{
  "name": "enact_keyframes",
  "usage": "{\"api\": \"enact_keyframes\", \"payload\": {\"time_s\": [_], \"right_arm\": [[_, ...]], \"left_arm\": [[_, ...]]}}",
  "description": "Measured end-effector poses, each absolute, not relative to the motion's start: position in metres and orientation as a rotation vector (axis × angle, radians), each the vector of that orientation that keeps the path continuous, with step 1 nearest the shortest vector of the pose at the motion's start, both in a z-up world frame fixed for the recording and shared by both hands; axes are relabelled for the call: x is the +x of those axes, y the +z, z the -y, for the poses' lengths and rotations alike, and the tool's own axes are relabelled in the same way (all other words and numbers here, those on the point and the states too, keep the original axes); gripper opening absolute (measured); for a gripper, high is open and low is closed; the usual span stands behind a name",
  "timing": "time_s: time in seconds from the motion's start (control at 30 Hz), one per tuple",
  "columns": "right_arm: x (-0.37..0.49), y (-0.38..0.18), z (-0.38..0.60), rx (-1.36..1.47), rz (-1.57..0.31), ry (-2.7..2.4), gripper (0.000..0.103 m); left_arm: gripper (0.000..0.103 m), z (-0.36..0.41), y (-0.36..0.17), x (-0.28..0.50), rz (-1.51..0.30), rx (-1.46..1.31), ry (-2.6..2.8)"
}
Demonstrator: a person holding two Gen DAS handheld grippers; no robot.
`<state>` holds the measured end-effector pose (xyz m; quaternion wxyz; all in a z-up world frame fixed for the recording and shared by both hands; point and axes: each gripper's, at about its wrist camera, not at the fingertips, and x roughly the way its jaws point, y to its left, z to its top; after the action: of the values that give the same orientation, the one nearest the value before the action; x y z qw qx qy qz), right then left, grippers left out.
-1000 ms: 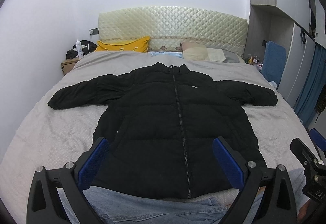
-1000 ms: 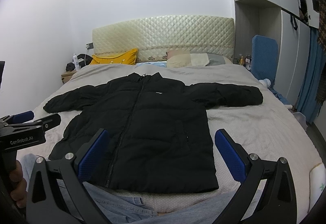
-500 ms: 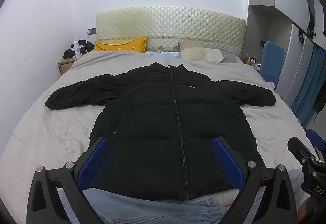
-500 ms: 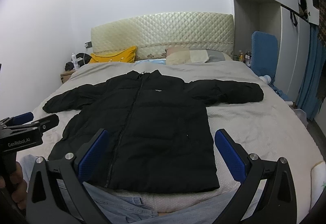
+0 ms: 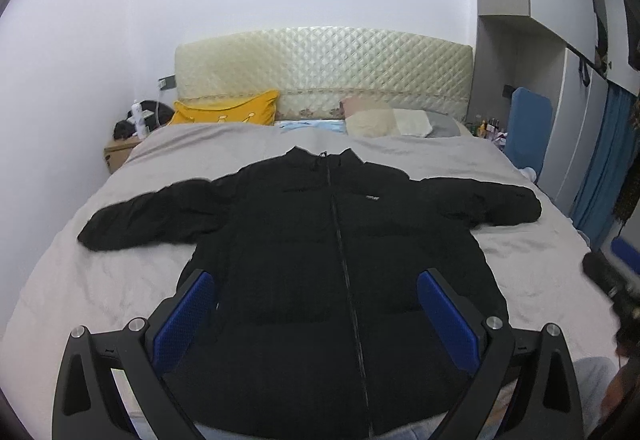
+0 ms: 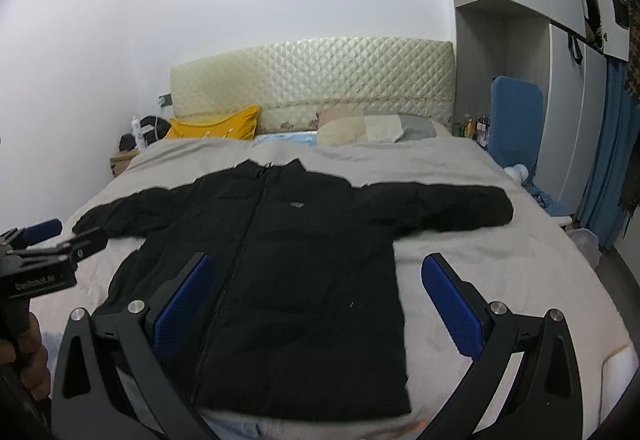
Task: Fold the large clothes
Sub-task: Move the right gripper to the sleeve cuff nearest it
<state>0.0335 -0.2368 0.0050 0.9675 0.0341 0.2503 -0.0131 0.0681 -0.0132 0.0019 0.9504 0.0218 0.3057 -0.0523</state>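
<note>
Since a second ago both views are sitting lower and nearer the hem, and the right tongs (image 5: 616,280) are blurring at the left view's edge. The wide bed in a grey-beige cover (image 5: 100,280) is showing bare fabric on both sides of the black zipped puffer jacket (image 5: 332,260), which is lying flat, front up, sleeves spread toward the bed's edges, collar toward the cream quilted headboard (image 5: 324,79). A yellow cushion (image 5: 228,111) is leaning there. The left tongs (image 5: 316,314) and right tongs (image 6: 318,304) are hovering spread wide, pinching nothing.
</note>
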Motion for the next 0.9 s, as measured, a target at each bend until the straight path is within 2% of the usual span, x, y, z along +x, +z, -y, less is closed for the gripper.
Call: {"api": "enact_keyframes", "payload": {"time_s": [0.5, 0.67, 0.9], "right_arm": [[0.115, 0.058, 0.297, 0.077, -0.336, -0.184, 0.103], [0.167, 0.034, 0.327, 0.121, -0.29, -0.205, 0.103], [0.232, -0.02, 0.379, 0.153, -0.325, -0.298, 0.103]], "left_arm": [[0.103, 0.013, 0.027, 0.203, -0.571, 0.07, -0.118], [0.103, 0.011, -0.003, 0.24, -0.589, 0.028, -0.185], [0.103, 0.004, -0.046, 0.262, -0.584, 0.043, -0.147]]}}
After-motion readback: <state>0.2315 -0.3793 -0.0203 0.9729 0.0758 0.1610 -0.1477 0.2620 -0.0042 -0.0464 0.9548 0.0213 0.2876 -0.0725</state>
